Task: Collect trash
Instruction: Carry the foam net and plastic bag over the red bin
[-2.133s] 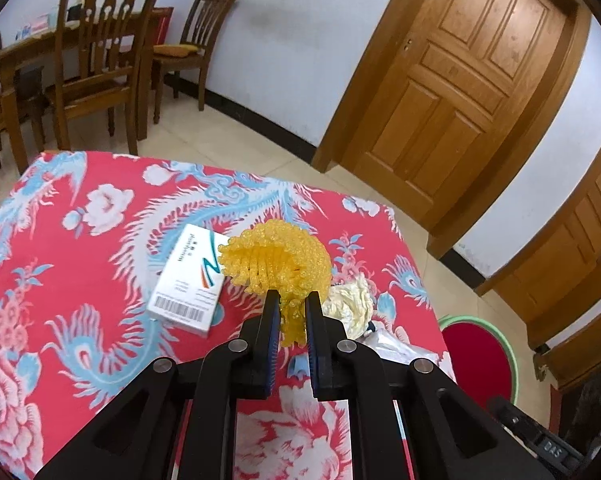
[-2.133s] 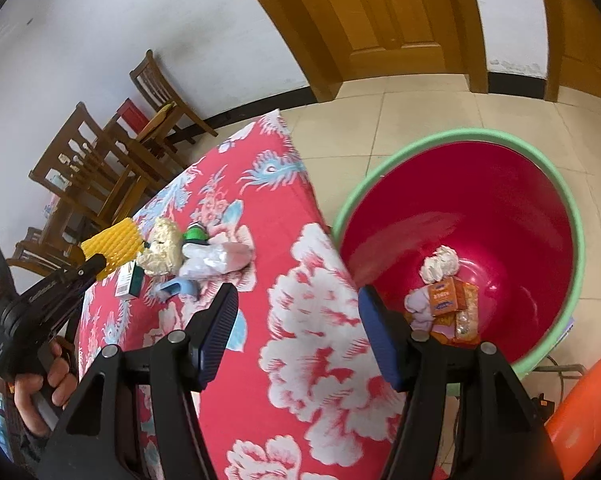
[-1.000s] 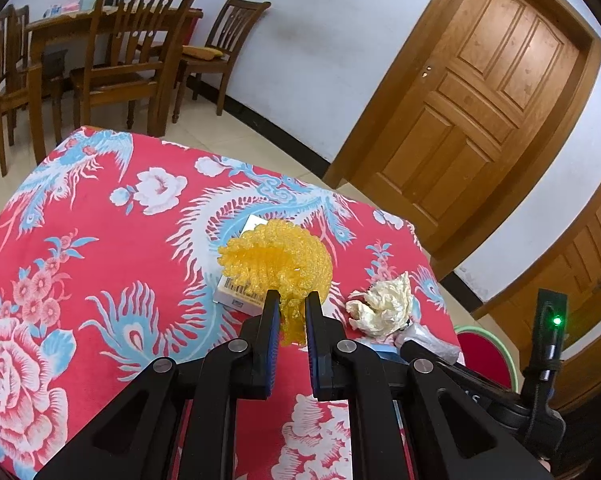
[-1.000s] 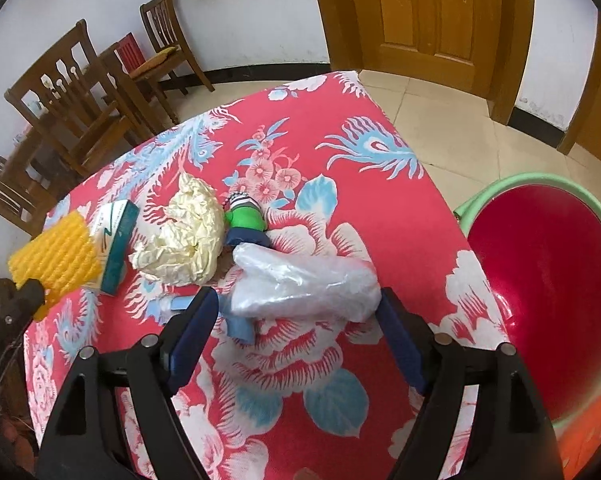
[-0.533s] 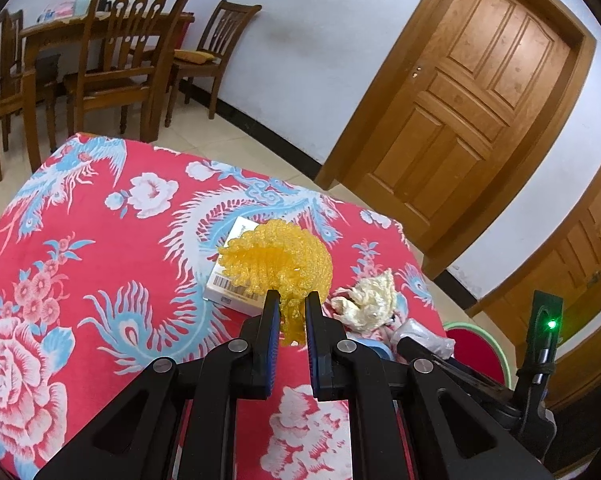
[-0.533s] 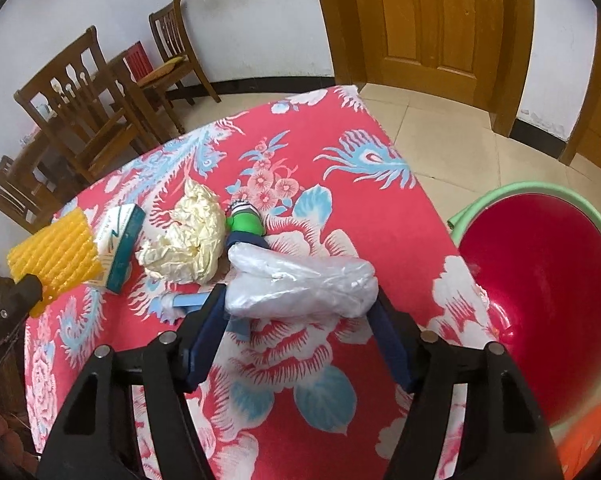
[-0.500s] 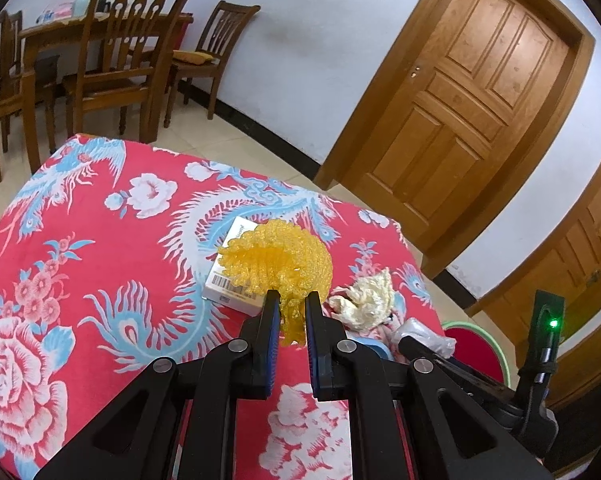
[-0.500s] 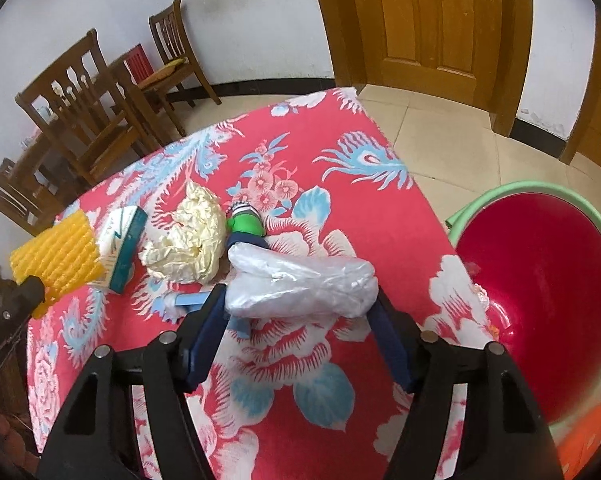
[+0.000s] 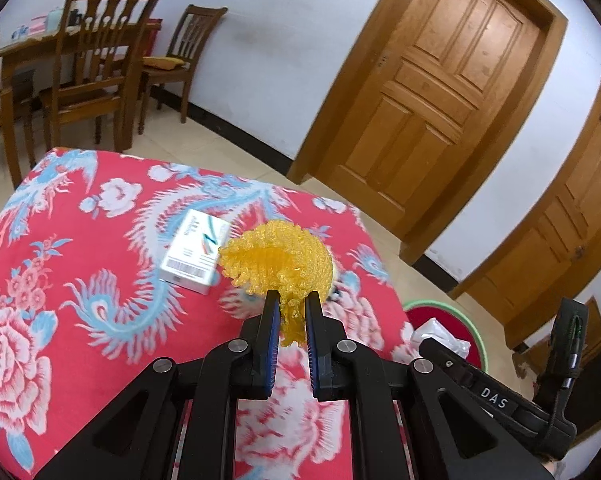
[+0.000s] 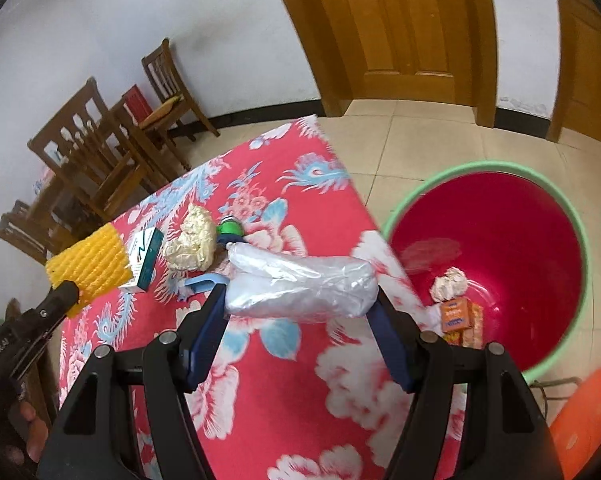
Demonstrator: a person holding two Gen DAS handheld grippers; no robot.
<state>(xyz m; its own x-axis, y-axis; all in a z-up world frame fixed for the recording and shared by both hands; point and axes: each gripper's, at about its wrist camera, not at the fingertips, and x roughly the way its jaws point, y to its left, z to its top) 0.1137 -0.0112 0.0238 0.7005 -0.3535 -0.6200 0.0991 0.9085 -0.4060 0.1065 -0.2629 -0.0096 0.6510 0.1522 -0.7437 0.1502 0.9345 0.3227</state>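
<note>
My left gripper (image 9: 291,304) is shut on a yellow foam net (image 9: 278,262) and holds it above the red flowered tablecloth (image 9: 60,280); the net also shows in the right wrist view (image 10: 88,266). My right gripper (image 10: 298,300) is shut on a clear crumpled plastic bag (image 10: 300,288), lifted above the table near its right edge. The red basin with a green rim (image 10: 500,240) stands on the floor to the right and holds a paper wad and orange packets.
On the table lie a white box (image 9: 194,256), a cream crumpled wrapper (image 10: 190,244), a green-capped item (image 10: 230,228) and a blue piece (image 10: 202,280). Wooden chairs (image 9: 100,60) and doors (image 9: 420,100) stand beyond. An orange object (image 10: 584,420) sits at the lower right.
My right gripper has lifted the plastic bag off the table and swung right toward the basin. My left gripper has moved slightly with the yellow net still in it.
</note>
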